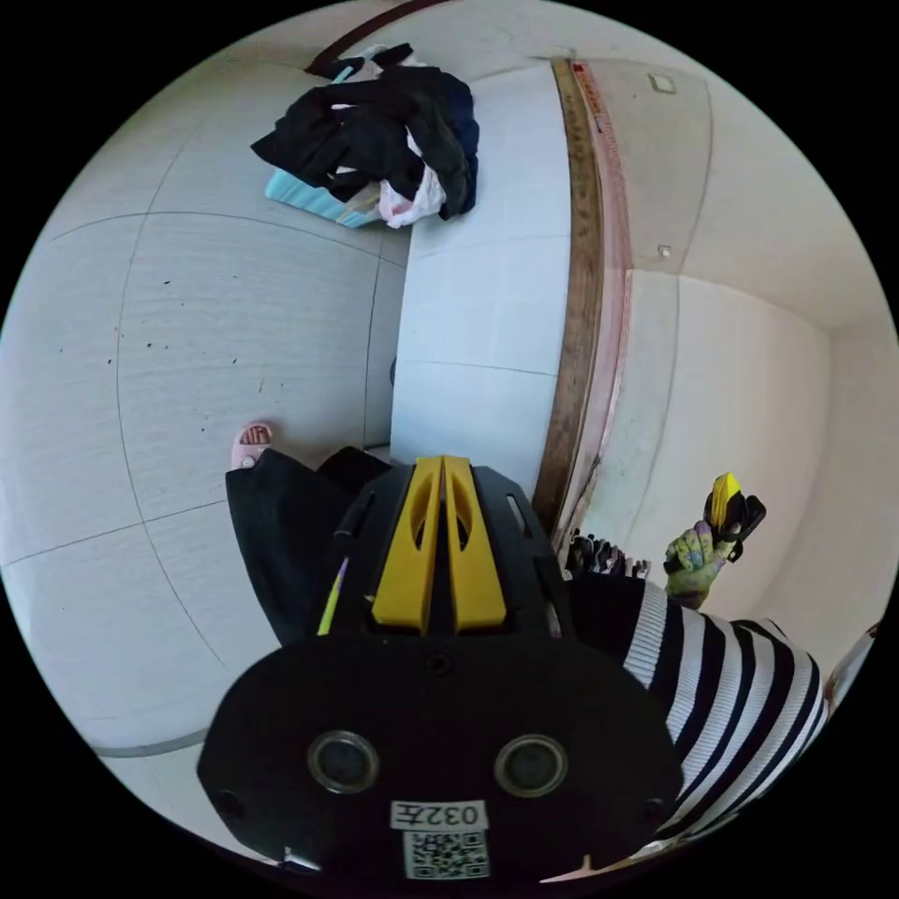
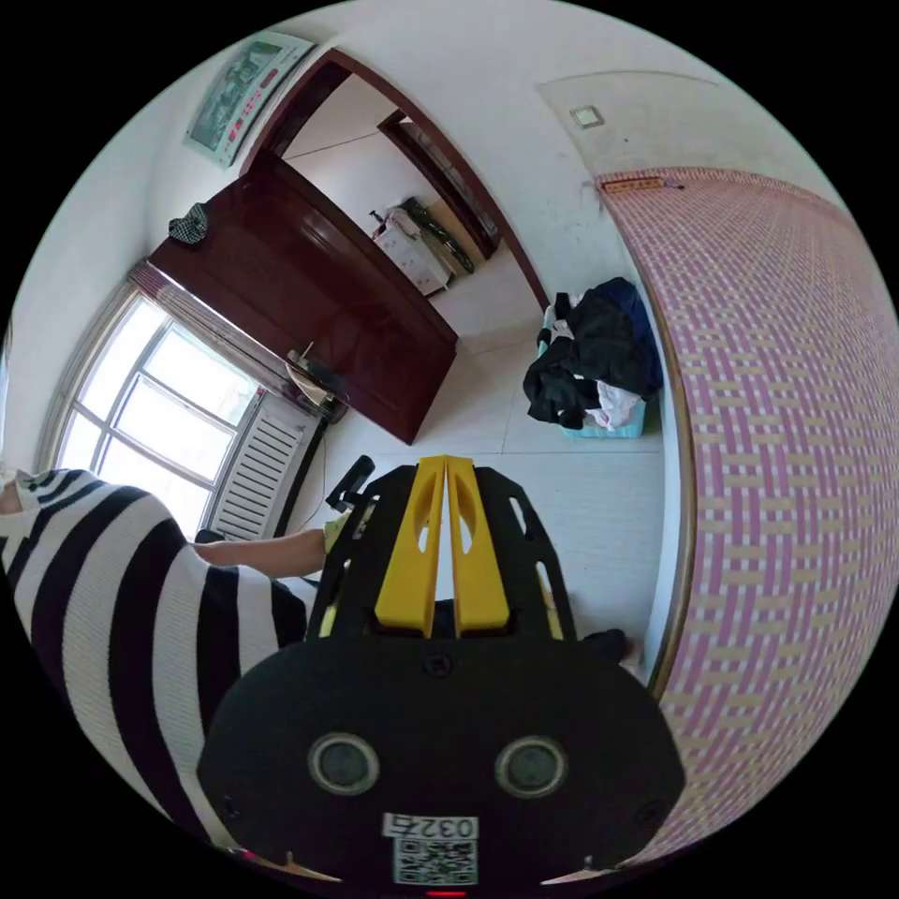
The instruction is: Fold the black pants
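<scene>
Black pants (image 1: 375,131) indistinguishable within the clothes heap (image 2: 595,361); basket (image 1: 304,195) mostly buried.

**Room setting, both gripper views**

Pale tiled floor (image 1: 234,318) fills the left of the left gripper view. In the right gripper view: dark wooden door (image 2: 318,300) at upper left, bright paned window (image 2: 150,403) at left, pink-and-yellow woven mat (image 2: 787,449) at right.

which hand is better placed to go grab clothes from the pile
Neither clearly. Both tongs, left and right, are shut, empty and aimed toward the pile on the floor, far from it. I can't tell which is nearer.
</scene>
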